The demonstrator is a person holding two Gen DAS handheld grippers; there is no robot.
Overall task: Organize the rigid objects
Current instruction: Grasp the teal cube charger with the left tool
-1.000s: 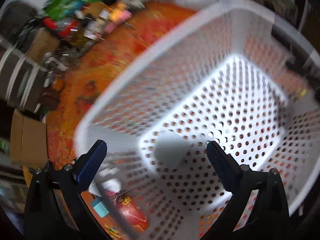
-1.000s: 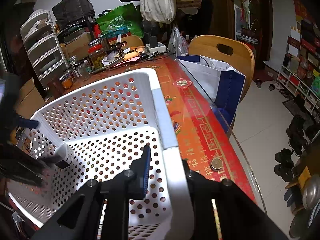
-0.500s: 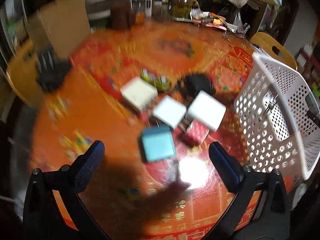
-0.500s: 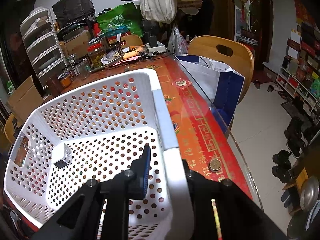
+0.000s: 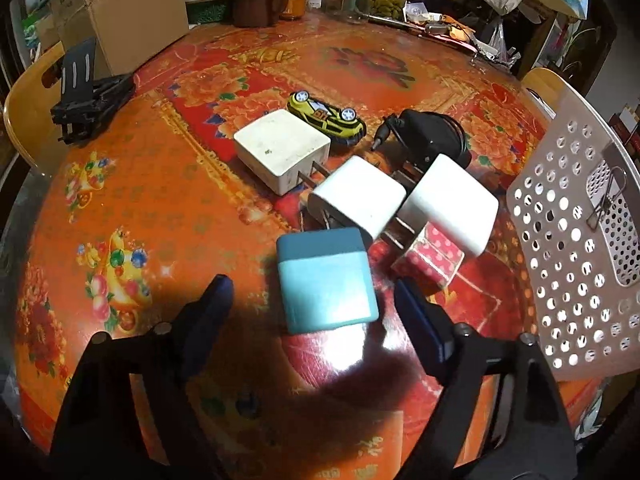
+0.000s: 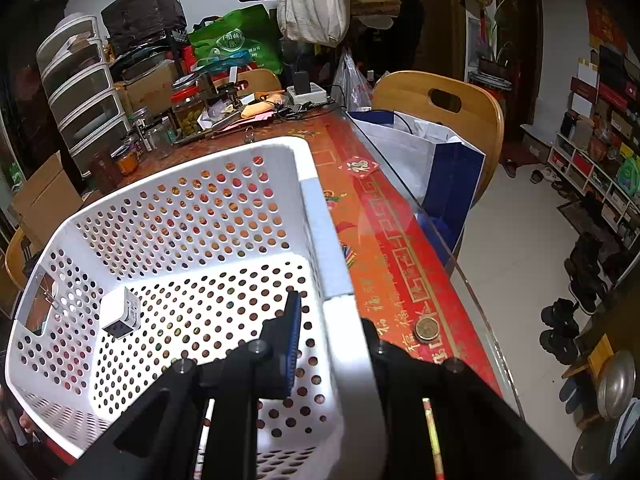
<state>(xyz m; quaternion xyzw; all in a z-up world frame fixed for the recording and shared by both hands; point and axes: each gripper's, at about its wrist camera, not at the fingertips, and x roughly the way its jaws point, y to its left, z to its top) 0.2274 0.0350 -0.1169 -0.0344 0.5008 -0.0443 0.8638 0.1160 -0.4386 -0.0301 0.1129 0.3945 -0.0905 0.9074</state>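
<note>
Now my left gripper (image 5: 310, 296), its jaws just narrowing, straddles the teal charger (image 5: 326, 280) at frame centre without touching it. My right gripper (image 6: 328, 312) is clamped on the white basket (image 6: 316, 216) wall; one small white cube (image 6: 120, 314) lies inside, lower left.

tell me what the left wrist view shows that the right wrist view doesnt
Only the left wrist view: the teal charger lying between the open left gripper fingers, white chargers, a toy car.
Only the right wrist view: the right gripper shut on the basket rim, one small white cube inside.
Both: the white basket, the red table.
</note>
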